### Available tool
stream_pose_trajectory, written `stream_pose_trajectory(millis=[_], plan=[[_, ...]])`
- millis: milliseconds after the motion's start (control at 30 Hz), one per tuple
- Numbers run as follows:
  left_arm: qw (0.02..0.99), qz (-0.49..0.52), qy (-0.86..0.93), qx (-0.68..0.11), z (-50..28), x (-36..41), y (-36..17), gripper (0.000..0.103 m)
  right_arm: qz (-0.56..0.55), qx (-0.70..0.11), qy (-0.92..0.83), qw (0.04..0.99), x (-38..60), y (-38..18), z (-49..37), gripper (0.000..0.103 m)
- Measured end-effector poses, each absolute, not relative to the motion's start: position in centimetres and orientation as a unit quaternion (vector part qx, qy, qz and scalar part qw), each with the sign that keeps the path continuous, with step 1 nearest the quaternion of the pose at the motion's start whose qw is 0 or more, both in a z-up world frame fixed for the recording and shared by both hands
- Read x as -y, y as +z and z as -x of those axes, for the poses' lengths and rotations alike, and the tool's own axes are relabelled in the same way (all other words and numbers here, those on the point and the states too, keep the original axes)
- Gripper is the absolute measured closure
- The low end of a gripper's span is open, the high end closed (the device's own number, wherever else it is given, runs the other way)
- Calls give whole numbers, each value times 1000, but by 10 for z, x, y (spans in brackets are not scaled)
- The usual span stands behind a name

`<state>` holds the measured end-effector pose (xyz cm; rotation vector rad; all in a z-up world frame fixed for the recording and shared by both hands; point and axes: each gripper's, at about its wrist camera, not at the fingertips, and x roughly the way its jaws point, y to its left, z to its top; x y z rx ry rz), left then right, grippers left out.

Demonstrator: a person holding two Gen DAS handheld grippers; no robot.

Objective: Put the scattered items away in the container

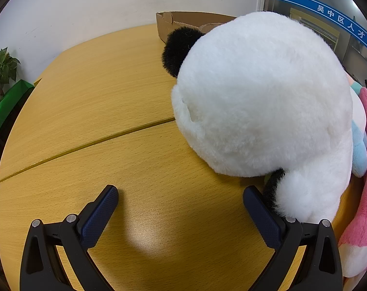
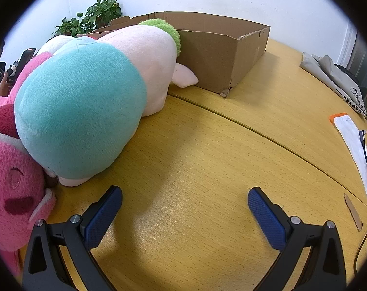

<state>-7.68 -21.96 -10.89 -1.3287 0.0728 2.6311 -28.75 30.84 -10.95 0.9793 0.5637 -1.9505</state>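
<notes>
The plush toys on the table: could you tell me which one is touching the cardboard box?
The pale pink and teal plush with green hair: its head rests against the cardboard box. The pink plush lies nearer the right gripper, away from the box.

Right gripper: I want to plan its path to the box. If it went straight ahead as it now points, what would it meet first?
The right gripper is open over bare table. Straight ahead the way looks free up to the cardboard box; the teal and pink plush lies left of that line, though depth is unclear.

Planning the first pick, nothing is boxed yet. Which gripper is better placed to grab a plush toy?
Left, probably. The open left gripper has its right finger against the panda plush. The open right gripper faces bare table, with the teal-and-pink plush off to its left.
</notes>
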Motion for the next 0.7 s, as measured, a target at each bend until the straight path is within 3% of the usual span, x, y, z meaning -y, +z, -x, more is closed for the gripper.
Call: stream_pose_trajectory(millis=[400,700], plan=[[26,458,889,7,45,217,-109,0,-392,-226,-781,430,-309,-109,287,0],[-93,362,915,154,-75,204,-46,0,-395,-221,-786,421,-307,-110,288,0]])
